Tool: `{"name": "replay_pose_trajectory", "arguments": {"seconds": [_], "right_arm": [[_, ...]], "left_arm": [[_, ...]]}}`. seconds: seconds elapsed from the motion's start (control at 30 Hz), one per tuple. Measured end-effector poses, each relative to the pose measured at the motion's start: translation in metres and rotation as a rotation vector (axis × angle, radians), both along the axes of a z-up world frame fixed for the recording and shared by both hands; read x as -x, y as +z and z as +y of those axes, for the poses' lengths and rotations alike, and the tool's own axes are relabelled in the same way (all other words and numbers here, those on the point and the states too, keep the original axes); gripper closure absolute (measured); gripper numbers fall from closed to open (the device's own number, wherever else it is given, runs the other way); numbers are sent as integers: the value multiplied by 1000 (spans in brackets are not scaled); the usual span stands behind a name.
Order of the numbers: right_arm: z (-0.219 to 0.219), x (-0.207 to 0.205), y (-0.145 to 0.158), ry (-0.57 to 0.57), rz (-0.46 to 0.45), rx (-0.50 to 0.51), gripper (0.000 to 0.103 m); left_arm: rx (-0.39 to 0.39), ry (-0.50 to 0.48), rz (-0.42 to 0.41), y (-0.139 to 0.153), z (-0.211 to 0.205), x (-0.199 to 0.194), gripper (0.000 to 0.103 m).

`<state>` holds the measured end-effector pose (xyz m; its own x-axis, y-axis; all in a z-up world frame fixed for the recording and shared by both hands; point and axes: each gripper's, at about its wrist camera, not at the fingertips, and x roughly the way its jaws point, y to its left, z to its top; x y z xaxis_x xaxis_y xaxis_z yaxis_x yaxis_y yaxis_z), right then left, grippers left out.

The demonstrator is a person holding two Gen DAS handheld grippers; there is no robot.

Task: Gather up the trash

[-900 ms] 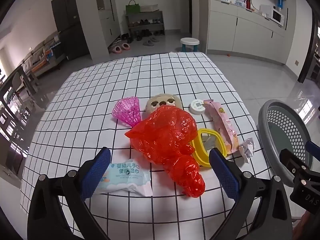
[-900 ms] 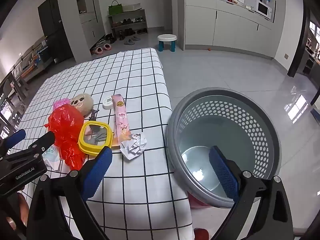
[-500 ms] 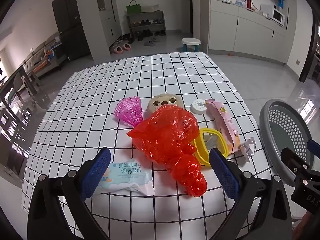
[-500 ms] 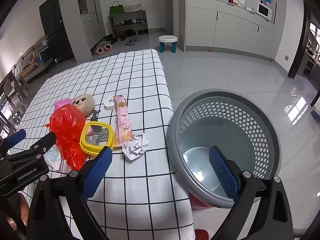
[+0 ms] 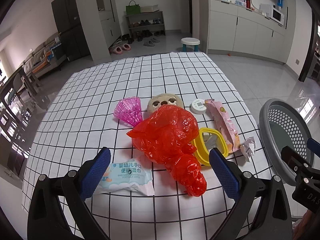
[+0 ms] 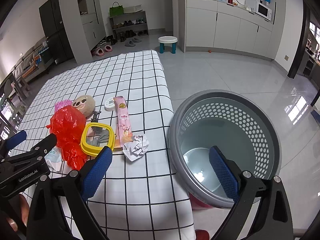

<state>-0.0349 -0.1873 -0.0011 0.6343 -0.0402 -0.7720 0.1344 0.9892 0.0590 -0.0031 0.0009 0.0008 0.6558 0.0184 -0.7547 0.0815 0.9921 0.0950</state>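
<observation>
Grippers creep slightly nearer the table, nothing collected yet.
Left gripper (image 5: 160, 172) and right gripper (image 6: 159, 169), both jaws wide and holding nothing, have edged forward; crumpled red plastic bag (image 5: 170, 140) and white paper wad (image 6: 136, 147) lie beside the empty grey perforated basket (image 6: 260, 124).

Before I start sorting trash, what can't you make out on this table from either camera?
- Stuffed toy: lower part hidden by red plastic bag, both views.
- Wipes pack: left end behind a left gripper finger; mostly hidden in right view.
- Small white disc: print too small.
</observation>
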Motion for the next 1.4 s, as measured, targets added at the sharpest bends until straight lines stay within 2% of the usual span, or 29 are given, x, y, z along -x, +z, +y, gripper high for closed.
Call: {"name": "replay_pose_trajectory", "arguments": {"seconds": [1.4], "right_arm": [[-2,-1,2,-2,-4,-3,10]], "left_arm": [[5,-1,-4,1,0,-2,6]]}}
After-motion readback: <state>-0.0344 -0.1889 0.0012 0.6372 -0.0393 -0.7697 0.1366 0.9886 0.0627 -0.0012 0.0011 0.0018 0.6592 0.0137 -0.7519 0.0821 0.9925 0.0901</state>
